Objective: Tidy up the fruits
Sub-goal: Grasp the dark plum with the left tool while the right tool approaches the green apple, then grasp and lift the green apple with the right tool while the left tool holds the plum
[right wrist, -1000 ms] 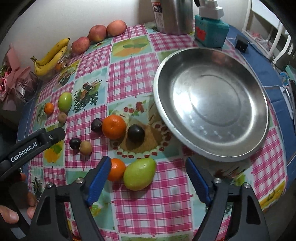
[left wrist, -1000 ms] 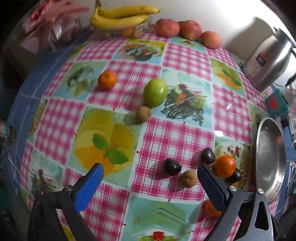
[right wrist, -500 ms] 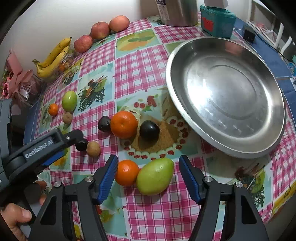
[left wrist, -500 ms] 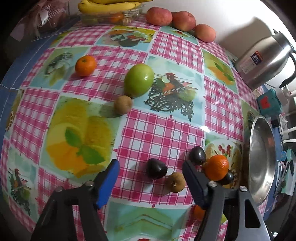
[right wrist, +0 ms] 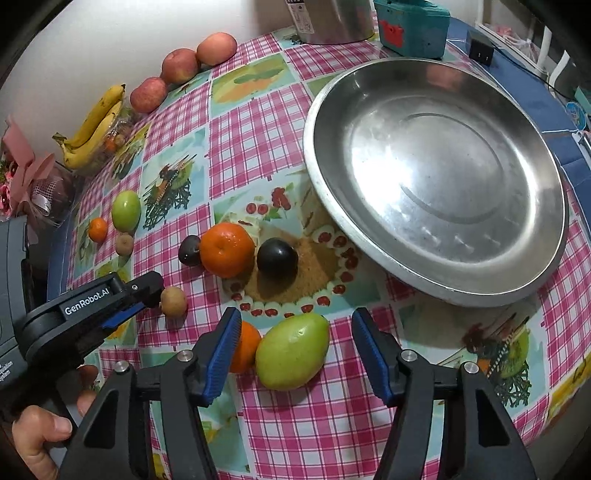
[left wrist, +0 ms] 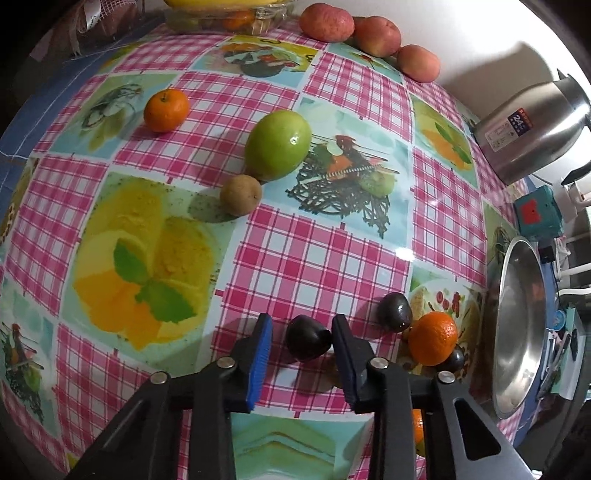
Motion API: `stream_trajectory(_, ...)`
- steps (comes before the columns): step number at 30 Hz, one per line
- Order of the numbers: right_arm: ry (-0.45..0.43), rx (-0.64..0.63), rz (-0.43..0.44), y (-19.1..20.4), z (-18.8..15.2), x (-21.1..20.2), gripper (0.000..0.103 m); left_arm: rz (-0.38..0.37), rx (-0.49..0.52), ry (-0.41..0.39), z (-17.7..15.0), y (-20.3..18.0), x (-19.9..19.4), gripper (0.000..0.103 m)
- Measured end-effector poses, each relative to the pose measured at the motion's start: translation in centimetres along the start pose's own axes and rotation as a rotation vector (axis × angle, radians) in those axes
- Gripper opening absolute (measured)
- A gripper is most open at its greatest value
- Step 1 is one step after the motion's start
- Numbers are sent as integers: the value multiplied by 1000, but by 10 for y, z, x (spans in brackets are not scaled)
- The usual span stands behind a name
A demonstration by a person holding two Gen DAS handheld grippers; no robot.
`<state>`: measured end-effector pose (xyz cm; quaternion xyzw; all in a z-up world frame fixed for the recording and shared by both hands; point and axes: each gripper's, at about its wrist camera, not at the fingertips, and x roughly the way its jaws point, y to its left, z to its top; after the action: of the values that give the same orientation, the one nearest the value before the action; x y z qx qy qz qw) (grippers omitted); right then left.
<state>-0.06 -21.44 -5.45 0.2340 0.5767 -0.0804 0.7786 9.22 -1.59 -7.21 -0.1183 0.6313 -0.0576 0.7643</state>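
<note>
A dark plum (left wrist: 308,338), low centre, is bracketed by the just-closing left claw (left wrist: 301,332), pads not yet pressing, for pickup.

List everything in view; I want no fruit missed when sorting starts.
oranges: 3, orange; one far, one central, one by right tongs
green fruits: 2, green; one far, one between right tongs
plums: 3, near-black; two beside central orange, one between left tongs
brown fruits: 2, brown; one far, one near left tongs
apples: 3, red; by the wall
bananas: one bunch, yellow; by the wall
plate: 1, steel; right side
kettle: 1, steel; back edge
box: 1, teal; beside kettle
left tongs: 1, black-blue; just closing, not yet gripping
right tongs: 1, black-blue; just closing, open
hand: 1; holds left tongs
</note>
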Motion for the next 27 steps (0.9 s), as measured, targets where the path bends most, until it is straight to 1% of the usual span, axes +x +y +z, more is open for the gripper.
stream_trajectory(2,7,1,1,0,0,1,63,-13,1,8,-1,-1,0,27)
stream_trajectory(3,8,1,3,-2,-1,0,63,-17,2,11,-1,-2,1,26)
stream_trajectory(9,11,12,9,-5,-3,-2,63,-10,6,13,-2,-1,-1,26)
stream_trajectory(17,30,44,34,-10,-6,-2,63,4,-26,28,-5,9,-7,26)
stream_trajectory(21,56,74,58,-15,-8,3,59,-2,-34,30,-5,13,-10,25)
stream_trajectory(27,83,139,103,-24,-10,10,59,-4,-30,29,-4,10,-11,26)
